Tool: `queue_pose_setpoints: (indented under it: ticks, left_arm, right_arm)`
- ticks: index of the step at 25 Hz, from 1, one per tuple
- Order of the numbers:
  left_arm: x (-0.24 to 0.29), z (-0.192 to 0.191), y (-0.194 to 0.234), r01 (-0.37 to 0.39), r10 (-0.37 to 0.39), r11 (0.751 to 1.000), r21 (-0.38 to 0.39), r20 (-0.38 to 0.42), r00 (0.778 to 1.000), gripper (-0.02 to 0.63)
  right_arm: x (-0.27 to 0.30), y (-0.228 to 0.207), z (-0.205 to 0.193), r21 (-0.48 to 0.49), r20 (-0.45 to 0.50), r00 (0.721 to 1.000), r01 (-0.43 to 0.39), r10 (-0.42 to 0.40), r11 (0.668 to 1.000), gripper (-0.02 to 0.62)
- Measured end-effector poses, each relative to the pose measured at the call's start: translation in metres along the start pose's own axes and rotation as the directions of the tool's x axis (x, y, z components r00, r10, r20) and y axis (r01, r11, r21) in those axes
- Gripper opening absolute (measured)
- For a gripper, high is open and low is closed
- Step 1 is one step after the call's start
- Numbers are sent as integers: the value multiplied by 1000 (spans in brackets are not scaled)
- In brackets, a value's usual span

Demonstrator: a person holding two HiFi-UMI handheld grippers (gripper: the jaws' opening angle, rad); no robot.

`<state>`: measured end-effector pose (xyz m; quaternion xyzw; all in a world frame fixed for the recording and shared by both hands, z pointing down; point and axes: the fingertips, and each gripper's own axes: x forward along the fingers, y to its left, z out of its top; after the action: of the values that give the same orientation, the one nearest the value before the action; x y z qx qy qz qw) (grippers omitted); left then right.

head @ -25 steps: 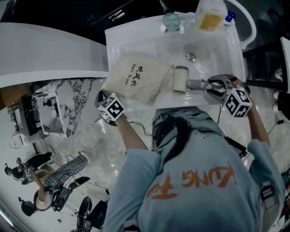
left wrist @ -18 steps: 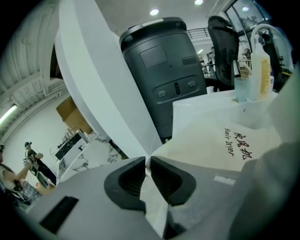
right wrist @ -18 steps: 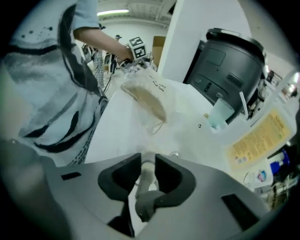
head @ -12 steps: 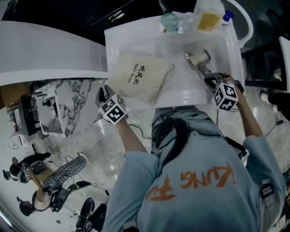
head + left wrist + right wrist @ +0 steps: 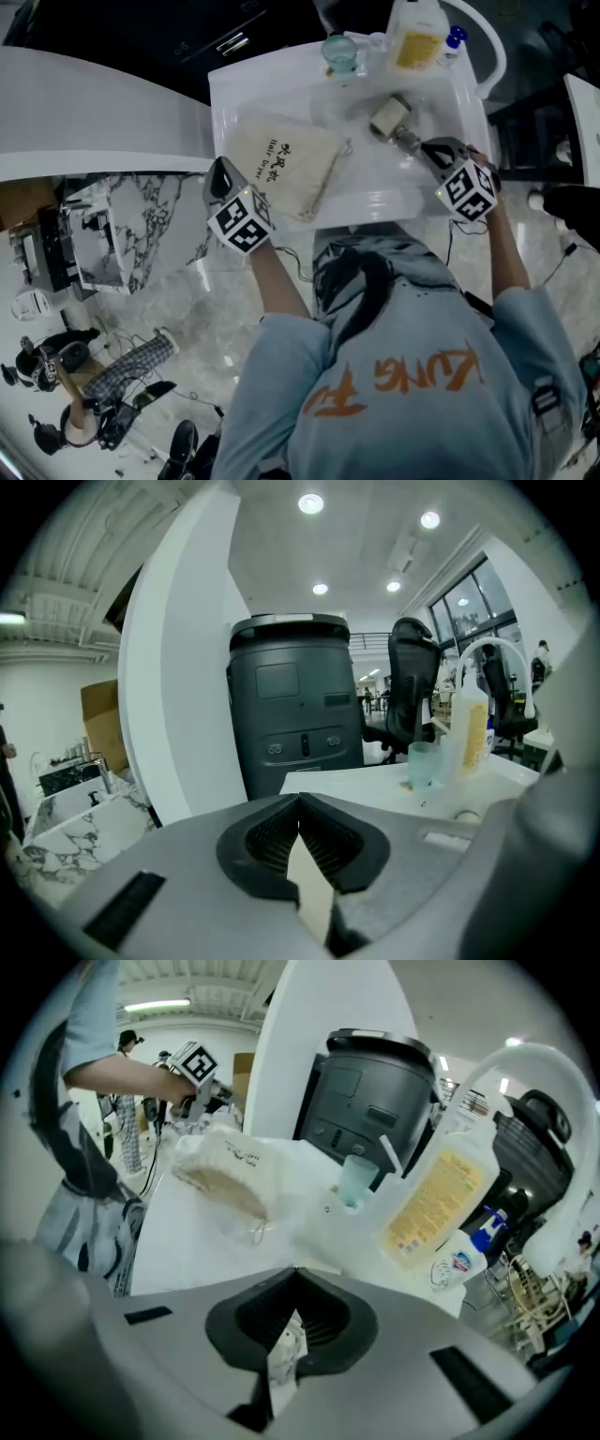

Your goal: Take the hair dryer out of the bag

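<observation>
The cream cloth bag (image 5: pixel 281 167) (image 5: pixel 230 1174) lies flat on the white washbasin counter (image 5: pixel 375 202). The hair dryer (image 5: pixel 386 116) is out of it, in the basin, head pointing up-left. Its grey ribbed stem runs down into my right gripper (image 5: pixel 427 148) (image 5: pixel 298 1274), which is shut on it; the jaws hide most of the dryer in the right gripper view. My left gripper (image 5: pixel 218 171) (image 5: pixel 300 803) hovers at the bag's near left corner, raised off the counter. Its jaws have just been closing and stand shut, with only a cream sliver showing in the slit.
At the counter's back stand a pale blue cup (image 5: pixel 339 52) (image 5: pixel 356 1180), a big yellow-labelled bottle (image 5: pixel 412 33) (image 5: pixel 436 1204) and a small blue-capped bottle (image 5: pixel 453 42). A dark bin (image 5: pixel 295 705) and an office chair (image 5: pixel 412 682) stand behind. Marble floor lies to the left.
The dryer has swung from lying crosswise near the front rim to pointing up-left in the basin, carried by my right gripper. My left gripper rose and moved up to the bag's corner.
</observation>
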<state>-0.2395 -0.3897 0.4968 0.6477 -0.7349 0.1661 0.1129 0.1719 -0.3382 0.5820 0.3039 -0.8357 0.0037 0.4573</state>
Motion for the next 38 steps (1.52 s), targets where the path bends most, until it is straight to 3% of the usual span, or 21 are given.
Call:
queue_pose_setpoints:
  ticks: [5, 14, 20, 24, 27, 30, 32, 34, 36, 38]
  left_arm:
    - [4, 19, -42, 94, -92, 995, -36, 53, 994, 2]
    - [2, 67, -123, 259, -250, 965, -31, 166, 954, 2]
    - [-8, 115, -159, 355, -344, 935, 7, 264, 901, 2]
    - [-12, 157, -169, 375, -360, 927, 25, 345, 867, 2]
    - [-7, 186, -175, 349, -332, 937, 24, 375, 865, 2]
    - [-14, 202, -188, 336, -322, 941, 36, 393, 861, 2]
    - [-21, 204, -201, 352, -347, 934, 63, 403, 847, 2]
    - [-25, 200, -209, 361, -370, 927, 99, 396, 841, 2]
    - [-25, 197, -212, 357, -376, 926, 123, 393, 839, 2]
    - [-25, 197, -214, 357, -378, 925, 128, 395, 837, 2]
  right_arm:
    - [-17, -33, 42, 151, 158, 984, 64, -88, 987, 0]
    - [-40, -78, 125, 304, 373, 903, 96, -211, 948, 0]
    - [-58, -103, 174, 372, 476, 829, 113, -294, 921, 0]
    - [-74, -125, 206, 413, 534, 770, 124, -350, 902, 0]
    - [-84, -149, 230, 449, 552, 718, 171, -423, 877, 0]
    - [-91, -165, 242, 528, 528, 677, 211, -512, 823, 0]
    - [-92, -166, 237, 604, 509, 671, 169, -540, 779, -2]
    - [-88, -160, 233, 647, 513, 690, 80, -511, 758, -2]
    - [-85, -155, 232, 645, 524, 705, 37, -478, 763, -3]
    - [-84, -156, 231, 631, 513, 711, 68, -481, 773, -3]
